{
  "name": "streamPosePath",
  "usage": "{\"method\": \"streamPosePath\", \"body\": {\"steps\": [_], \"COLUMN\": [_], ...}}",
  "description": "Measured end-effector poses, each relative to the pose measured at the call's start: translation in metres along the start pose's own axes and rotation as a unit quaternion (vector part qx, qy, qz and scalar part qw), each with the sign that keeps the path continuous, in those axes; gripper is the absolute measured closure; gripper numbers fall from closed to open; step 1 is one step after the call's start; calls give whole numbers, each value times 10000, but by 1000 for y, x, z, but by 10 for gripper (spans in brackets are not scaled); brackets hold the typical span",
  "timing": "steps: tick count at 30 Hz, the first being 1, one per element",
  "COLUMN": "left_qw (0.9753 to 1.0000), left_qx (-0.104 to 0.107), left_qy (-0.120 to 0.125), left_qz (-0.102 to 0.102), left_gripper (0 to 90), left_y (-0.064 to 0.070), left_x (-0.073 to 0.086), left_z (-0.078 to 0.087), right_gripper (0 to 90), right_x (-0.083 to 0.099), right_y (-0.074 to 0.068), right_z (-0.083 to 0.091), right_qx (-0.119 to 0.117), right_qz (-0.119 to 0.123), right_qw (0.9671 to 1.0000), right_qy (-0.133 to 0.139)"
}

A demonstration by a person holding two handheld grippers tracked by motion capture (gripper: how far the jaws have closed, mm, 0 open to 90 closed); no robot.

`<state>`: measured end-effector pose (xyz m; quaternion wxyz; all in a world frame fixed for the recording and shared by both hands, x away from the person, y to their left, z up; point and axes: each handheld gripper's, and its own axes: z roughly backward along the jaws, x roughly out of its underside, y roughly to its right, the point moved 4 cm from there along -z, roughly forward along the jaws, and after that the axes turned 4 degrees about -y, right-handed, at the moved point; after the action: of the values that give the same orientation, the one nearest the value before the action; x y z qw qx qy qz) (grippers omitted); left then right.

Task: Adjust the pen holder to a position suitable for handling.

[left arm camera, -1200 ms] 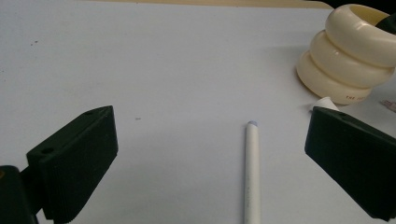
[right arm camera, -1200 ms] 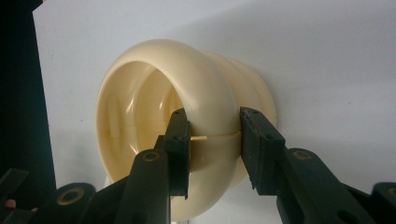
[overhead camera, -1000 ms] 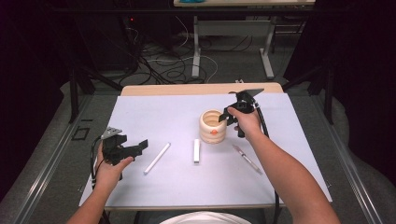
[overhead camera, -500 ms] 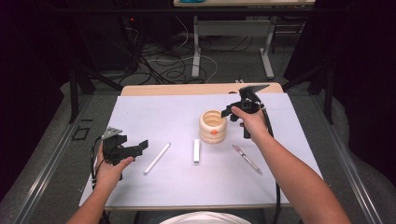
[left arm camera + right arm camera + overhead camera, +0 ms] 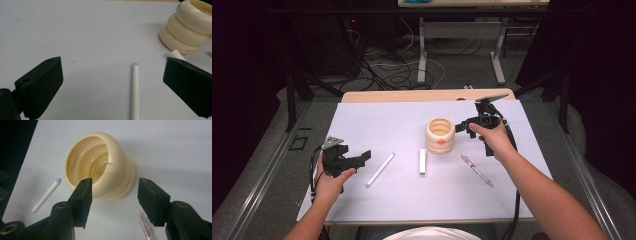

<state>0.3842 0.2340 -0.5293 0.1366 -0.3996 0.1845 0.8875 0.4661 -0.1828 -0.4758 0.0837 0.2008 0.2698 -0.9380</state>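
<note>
One cream ribbed cup point(image 5: 440, 135) stands upright near the middle of the pale sheet point(image 5: 377, 122) covering the table. The right gripper point(image 5: 463, 127) hovers just beside its rim, jaws spread wide and empty, nothing between them and the cup. In front of the cup lie three slim things, well apart from one another: a white pen point(image 5: 380, 169) aslant, a short white stick point(image 5: 422, 161), and what seems to be a clear pen point(image 5: 476, 170) with a red core. The left gripper point(image 5: 364, 156) sits near the white pen, jaws wide apart, holding nothing.
</note>
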Motion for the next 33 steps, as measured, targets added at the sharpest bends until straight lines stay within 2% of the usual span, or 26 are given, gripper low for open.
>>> {"method": "streamPosePath", "body": {"steps": [7, 9, 12, 14, 17, 19, 20, 22, 26, 30, 31, 32, 33], "left_qw": [10000, 10000, 10000, 10000, 10000, 10000, 10000, 10000, 10000, 10000, 10000, 10000, 10000], "left_qx": [-19, -23, -25, -27, -26, -25, -27, -22, -28, -12, -14, -43, -19], "left_qy": [21, 20, 3, 19, 12, 10, 8, 7, 9, -15, -15, 39, -20], "left_qz": [11, 21, 25, 32, 37, 40, 41, 40, 40, 29, 30, 45, 32], "left_gripper": [29, 30, 30, 30, 31, 30, 31, 31, 31, 32, 32, 32, 32], "left_y": [0, 0, 0, 0, 0, 0, 0, 0, 0, 0, 0, 0, 0], "left_x": [0, 0, 1, 1, 1, 1, 1, 1, 1, 1, 1, 1, 1], "left_z": [-1, -1, 0, -1, -1, -1, -1, -1, -2, -1, -1, -2, -1], "right_gripper": [419, 407, 377, 352, 342, 329, 323, 320, 325, 341, 341, 341, 341], "right_x": [12, 14, 16, 18, 22, 25, 26, 29, 36, 41, 42, 43, 45], "right_y": [2, 4, 4, 5, 6, 7, 7, 6, 6, 4, 4, 4, 5], "right_z": [8, 10, 13, 14, 15, 16, 17, 17, 18, 17, 17, 17, 17], "right_qx": [-196, -128, -45, 5, 76, 207, 304, 411, 568, 723, 779, 753, 801], "right_qz": [351, 534, 672, 910, 1125, 1268, 1414, 1551, 1586, 1818, 1914, 1948, 2007], "right_qw": [9992, 9985, 9977, 9958, 9936, 9917, 9895, 9870, 9856, 9806, 9783, 9779, 9763], "right_qy": [-63, -21, -26, 29, 10, -13, -27, -83, -127, -130, -125, -125, -140]}}
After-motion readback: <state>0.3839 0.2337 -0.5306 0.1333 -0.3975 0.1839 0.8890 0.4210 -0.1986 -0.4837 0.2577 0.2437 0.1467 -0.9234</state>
